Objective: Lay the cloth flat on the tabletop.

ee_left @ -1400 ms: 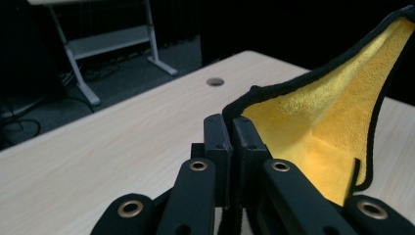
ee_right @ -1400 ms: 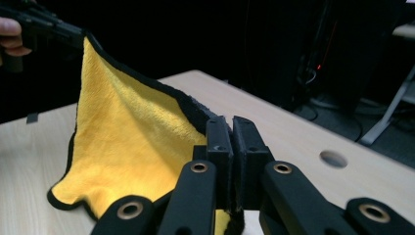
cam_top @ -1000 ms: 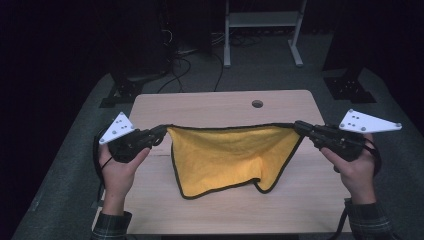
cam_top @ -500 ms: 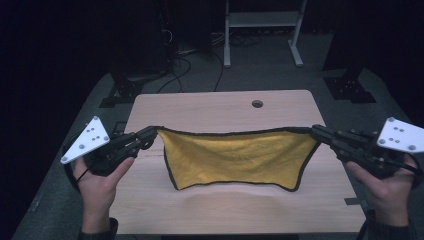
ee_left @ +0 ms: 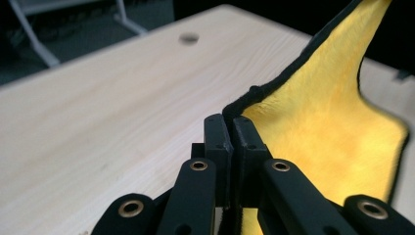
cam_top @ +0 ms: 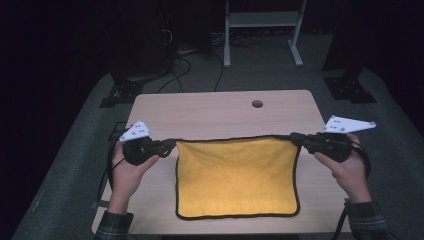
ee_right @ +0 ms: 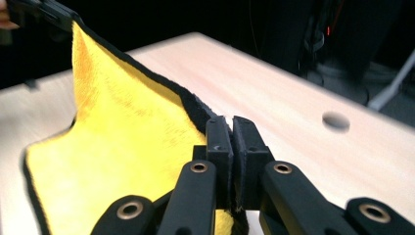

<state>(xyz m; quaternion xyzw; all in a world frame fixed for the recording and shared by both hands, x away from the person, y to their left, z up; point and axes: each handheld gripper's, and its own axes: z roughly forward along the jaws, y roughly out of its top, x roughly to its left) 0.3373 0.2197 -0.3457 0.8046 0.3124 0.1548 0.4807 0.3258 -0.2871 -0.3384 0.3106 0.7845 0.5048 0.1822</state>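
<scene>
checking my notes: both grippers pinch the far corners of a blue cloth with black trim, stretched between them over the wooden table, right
Not quite: the cloth is yellow, not blue, as the high view shows plainly. The rest stands: the left gripper and the right gripper each pinch a far corner of the black-trimmed cloth, stretched between them over the wooden table.

A yellow microfibre cloth (cam_top: 237,177) with black edging lies spread nearly flat on the bench (cam_top: 220,112), rectangular, its far edge stretched taut and lifted at both far corners.
</scene>
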